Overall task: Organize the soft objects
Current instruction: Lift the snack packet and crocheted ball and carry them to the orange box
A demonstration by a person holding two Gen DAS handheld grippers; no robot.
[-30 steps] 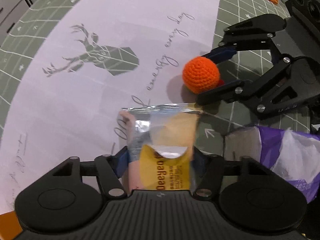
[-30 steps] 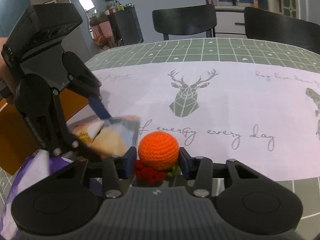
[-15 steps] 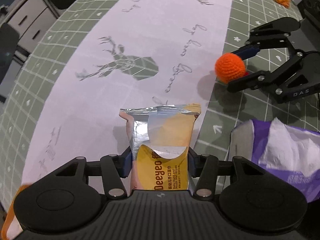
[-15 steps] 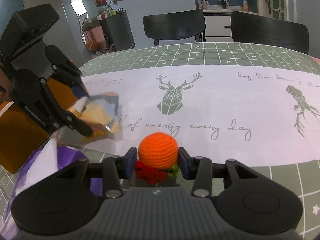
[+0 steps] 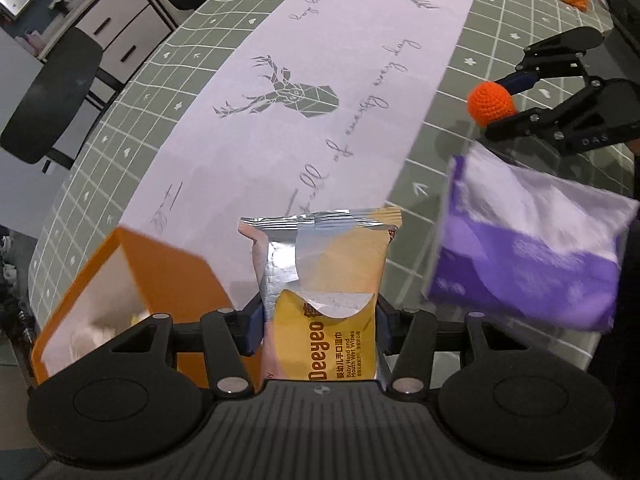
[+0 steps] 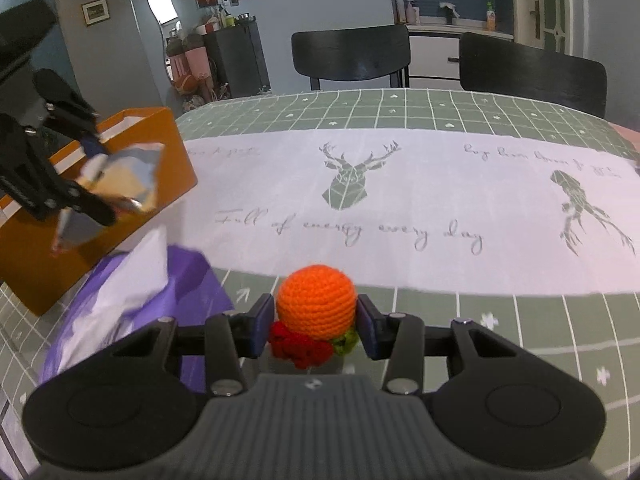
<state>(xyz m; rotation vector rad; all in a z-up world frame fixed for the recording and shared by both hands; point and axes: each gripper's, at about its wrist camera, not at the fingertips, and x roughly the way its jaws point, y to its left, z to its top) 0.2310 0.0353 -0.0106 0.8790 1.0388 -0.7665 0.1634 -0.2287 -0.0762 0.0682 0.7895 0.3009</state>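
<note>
Left wrist: purple pack [image 5: 532,248] motion-blurred

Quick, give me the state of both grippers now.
Left gripper: closed on the wipes packet.
Right gripper: closed on the orange crochet ball.

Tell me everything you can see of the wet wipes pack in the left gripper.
The wet wipes pack is a soft foil pouch, silver at the crimped top, yellow and pink below, printed "Deeyeo". It is clamped near its bottom in the left gripper, held off the table beside the orange box.
</note>
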